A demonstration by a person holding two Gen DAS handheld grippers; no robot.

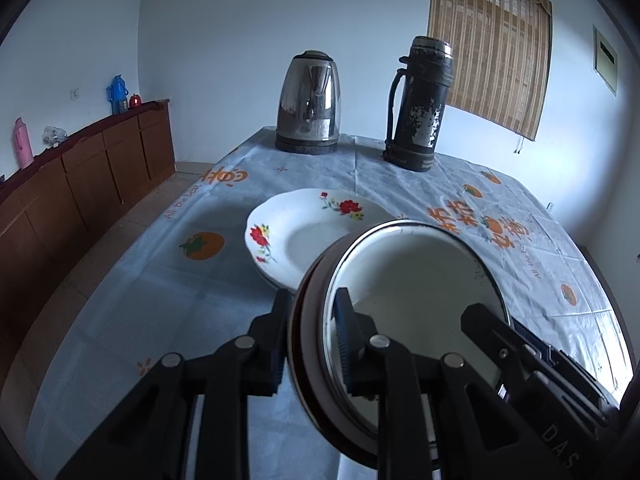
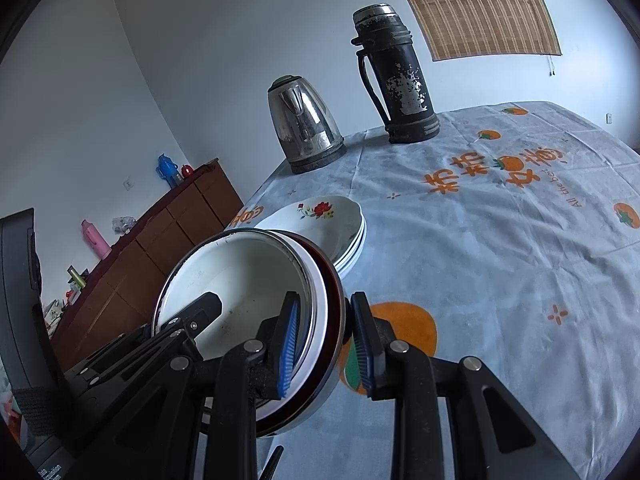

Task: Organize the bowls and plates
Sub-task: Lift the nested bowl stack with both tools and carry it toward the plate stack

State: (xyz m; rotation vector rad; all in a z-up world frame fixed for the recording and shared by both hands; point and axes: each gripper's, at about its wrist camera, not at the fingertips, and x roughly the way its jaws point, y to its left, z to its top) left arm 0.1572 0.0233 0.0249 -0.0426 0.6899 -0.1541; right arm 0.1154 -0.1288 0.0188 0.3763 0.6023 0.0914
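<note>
both grippers clamp opposite edges of the nested bowls (image 1: 412, 300): the left gripper (image 1: 308, 344) bites the rim at lower centre of its view, the right gripper (image 2: 326, 344) does likewise in its own. the stack hangs tilted above the tablecloth (image 2: 500, 240), just in front of the flowered plates (image 1: 304, 236) at mid-frame. uneven hands could twist the rims free (the inner bowls might slide out) or knock the plates.

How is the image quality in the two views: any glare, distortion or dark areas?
Left wrist view: fisheye bends the table edge; corners black; kettle mirrors the room; right edge overexposed. Right wrist view: same curving; gripper and the bowls close and dark; kettle shows bright reflections.
</note>
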